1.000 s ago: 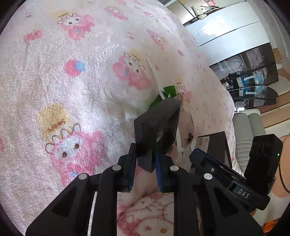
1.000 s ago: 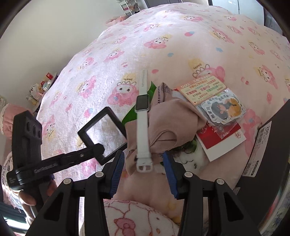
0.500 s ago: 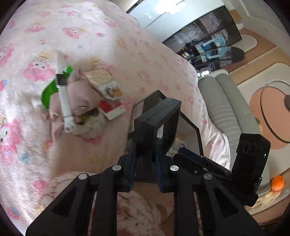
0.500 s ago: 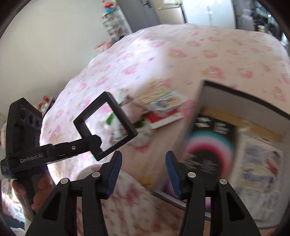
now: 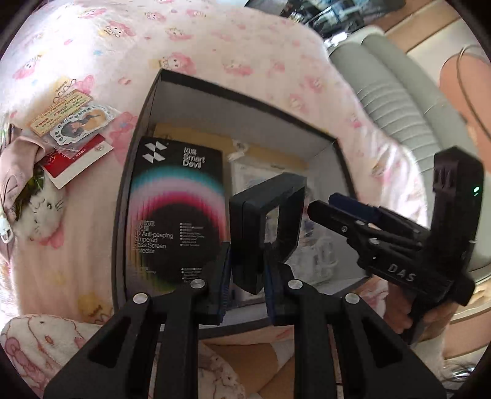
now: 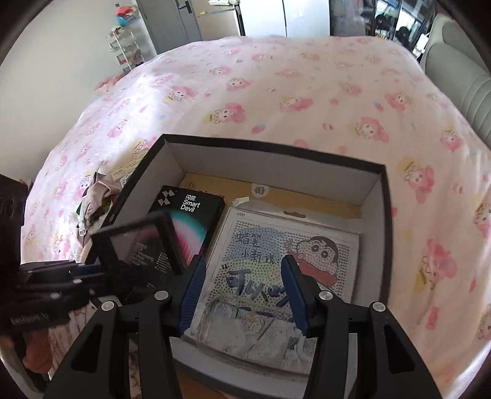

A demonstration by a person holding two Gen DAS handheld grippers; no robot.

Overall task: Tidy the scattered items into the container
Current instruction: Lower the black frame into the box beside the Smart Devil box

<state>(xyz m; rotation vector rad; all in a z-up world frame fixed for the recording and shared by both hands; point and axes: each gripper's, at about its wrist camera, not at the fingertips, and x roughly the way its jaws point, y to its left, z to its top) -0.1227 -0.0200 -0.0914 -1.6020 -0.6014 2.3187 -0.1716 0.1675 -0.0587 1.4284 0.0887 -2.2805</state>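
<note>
Left gripper [image 5: 245, 276], fingers pinching what looks like a black square frame [image 5: 267, 230], should lower it into the open box [image 6: 380, 233] beside the Smart Devil package [image 6: 184, 221] before releasing; right gripper [image 6: 242, 291] fingers spread, empty.

Bed [image 6: 276, 92] under pink cartoon-print blanket; grey ribbed sofa [image 5: 399, 101] just beside it; pale wall [image 6: 61, 40], white wire rack [image 6: 125, 52], grey cabinets [image 6: 172, 21] behind, brightly daylit

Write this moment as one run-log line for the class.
left gripper: shut on black square frame | right gripper: open, empty | both over box | box holds Smart Devil pack, cartoon sheet
</note>
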